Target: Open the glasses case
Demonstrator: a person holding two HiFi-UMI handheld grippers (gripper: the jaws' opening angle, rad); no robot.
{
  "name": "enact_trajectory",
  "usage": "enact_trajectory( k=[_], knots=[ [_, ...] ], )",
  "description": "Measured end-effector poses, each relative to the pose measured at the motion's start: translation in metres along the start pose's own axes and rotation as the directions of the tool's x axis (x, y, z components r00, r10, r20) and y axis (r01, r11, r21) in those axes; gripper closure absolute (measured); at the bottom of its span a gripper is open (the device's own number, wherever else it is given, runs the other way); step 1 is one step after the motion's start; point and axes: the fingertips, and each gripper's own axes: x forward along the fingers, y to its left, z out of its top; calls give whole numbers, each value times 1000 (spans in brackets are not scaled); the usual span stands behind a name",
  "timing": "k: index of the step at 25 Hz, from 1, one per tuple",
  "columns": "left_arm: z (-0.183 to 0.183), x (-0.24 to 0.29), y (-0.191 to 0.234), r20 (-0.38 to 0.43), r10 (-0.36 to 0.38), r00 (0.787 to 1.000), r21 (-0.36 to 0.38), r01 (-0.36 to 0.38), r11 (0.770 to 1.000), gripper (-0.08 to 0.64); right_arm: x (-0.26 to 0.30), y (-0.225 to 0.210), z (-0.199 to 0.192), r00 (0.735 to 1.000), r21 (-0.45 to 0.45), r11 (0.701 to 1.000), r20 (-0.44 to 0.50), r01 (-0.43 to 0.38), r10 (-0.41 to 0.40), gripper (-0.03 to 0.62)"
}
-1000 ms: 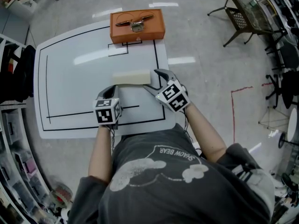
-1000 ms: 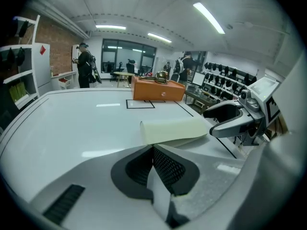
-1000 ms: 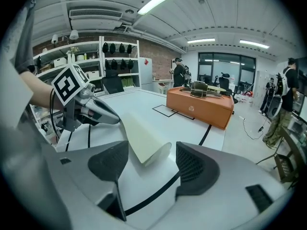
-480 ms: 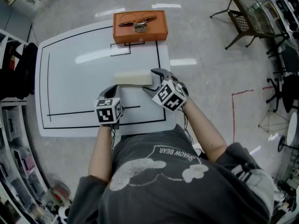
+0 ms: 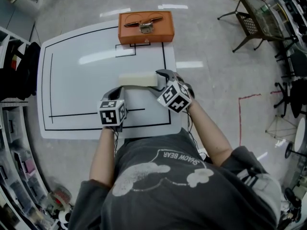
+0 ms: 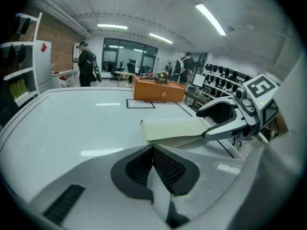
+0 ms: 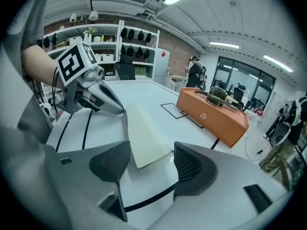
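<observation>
Head view looks steeply down; both gripper views, low, share the glasses case (image 6: pixel 175 127).

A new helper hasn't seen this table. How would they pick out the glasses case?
Start from the white tabletop marked with black lines. Near its middle lies a pale cream, oblong case, flat and closed. Unlike the bigger orange box at the far edge, it is plain.

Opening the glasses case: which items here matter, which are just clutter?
Job: glasses case on the white table; right gripper, jaws closing around its end, not yet pressing; left gripper, jaws together, empty.
Lying about: orange box at the table's far edge; chair on the floor.
</observation>
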Motion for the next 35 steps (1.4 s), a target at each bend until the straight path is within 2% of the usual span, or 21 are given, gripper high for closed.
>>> enact_trajectory(
  k=[6, 11, 14, 22, 29, 35],
  knots=[
    [0, 0, 0, -3, 1, 1000, 1, -1, 1000, 557, -8, -5, 11, 999, 53, 999, 54, 0, -3, 345],
    [0, -1, 0, -2, 0, 1000, -6, 0, 1000, 557, -14, -9, 27, 993, 86, 996, 118, 10, -20, 446],
    [0, -1, 0, -2, -2, 1000, -11, 2, 1000, 557, -12, -16, 32, 990, 103, 995, 137, 15, -29, 460],
    [1, -2, 0, -6, -17, 1000, -10, 17, 1000, 557, -5, -42, 42, 986, 121, 990, 142, 71, -88, 480],
    [1, -1, 0, -3, -33, 999, -9, 33, 999, 557, 2, -58, 42, 981, 186, 973, 112, 139, -161, 474],
    [9, -9, 3, 48, -85, 995, -32, 86, 996, 557, -9, -62, 43, 968, 211, 957, 107, 200, -226, 449]
  ],
)
